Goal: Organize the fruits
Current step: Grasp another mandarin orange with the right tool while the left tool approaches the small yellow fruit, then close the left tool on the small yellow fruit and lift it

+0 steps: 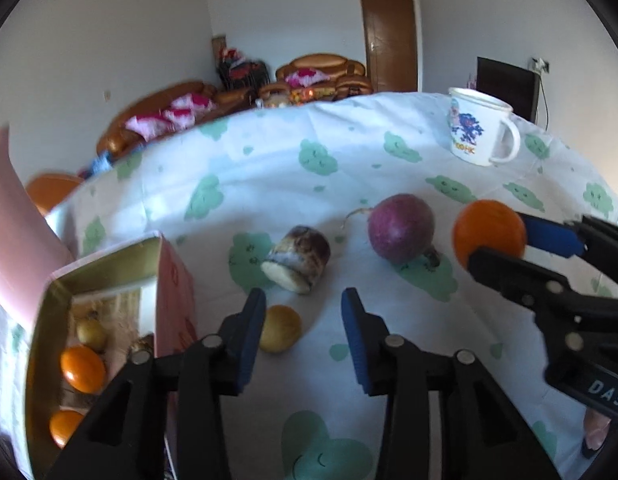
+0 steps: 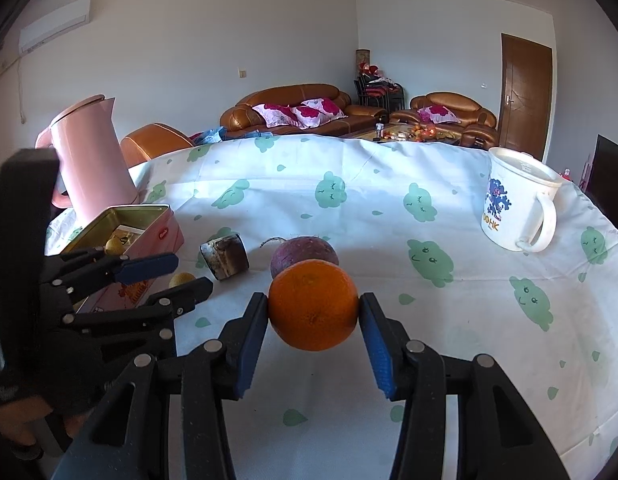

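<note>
Several small fruits are already lying in the tin (image 1: pixel 109 256) at 8 o'clock. The right gripper (image 2: pixel 313 312) is squeezing an orange (image 2: pixel 313 305). The left gripper (image 1: pixel 303 312) is hanging part-open, holding nothing, the yellow fruit (image 1: pixel 280 329) lying just beside its left finger.

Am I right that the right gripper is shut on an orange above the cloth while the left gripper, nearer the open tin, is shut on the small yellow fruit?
Not quite. The right gripper is indeed shut on the orange, but the left gripper, near the open tin, holds nothing: the left wrist view shows the small yellow fruit lying on the cloth, with the pads not pressing it.
</note>
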The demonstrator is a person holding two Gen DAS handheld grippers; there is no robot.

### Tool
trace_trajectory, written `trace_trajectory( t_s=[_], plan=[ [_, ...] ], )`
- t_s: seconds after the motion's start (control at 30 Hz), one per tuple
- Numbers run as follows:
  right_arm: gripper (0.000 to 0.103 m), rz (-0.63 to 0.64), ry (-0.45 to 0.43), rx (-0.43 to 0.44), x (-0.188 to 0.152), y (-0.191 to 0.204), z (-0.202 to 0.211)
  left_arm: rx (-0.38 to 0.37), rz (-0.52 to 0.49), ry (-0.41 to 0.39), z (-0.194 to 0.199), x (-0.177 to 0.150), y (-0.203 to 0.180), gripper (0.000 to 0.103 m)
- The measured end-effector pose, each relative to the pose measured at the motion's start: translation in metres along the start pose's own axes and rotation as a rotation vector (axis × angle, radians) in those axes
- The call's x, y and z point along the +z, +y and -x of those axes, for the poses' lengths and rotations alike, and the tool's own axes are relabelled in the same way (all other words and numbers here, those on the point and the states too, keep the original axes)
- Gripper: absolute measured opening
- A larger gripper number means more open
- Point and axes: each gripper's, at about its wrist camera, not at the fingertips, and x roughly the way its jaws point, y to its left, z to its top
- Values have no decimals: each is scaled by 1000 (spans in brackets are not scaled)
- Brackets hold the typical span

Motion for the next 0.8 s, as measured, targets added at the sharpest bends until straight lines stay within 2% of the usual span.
trace_trajectory(
  t_s=[0.13,0.2,0.3,0.47,0.53,0.6,0.73,0.8],
  plan=[
    [49,-3,-3,5,0,0,0,-64,41,30,-6,-1,8,61],
    [49,-4,-3,4,0,0,0,-78,47,21,-4,-2,8,61],
    [49,-7,-9,5,0,-1,0,-147,85,-11,3,-5,17,61],
    [49,-19,-25,19,0,-4,3,-107,100,-16,6,-9,34,62],
    [49,-21,-27,25,0,-4,3,-113,102,-21,8,-10,38,63],
    [49,-18,-27,28,0,-4,3,-105,71,-18,7,-10,31,68],
    [49,-15,-30,29,0,-3,4,-64,-39,17,-1,-7,7,68],
    [49,-16,-27,29,0,-4,3,-66,-50,53,-9,-5,5,62]
  ],
)
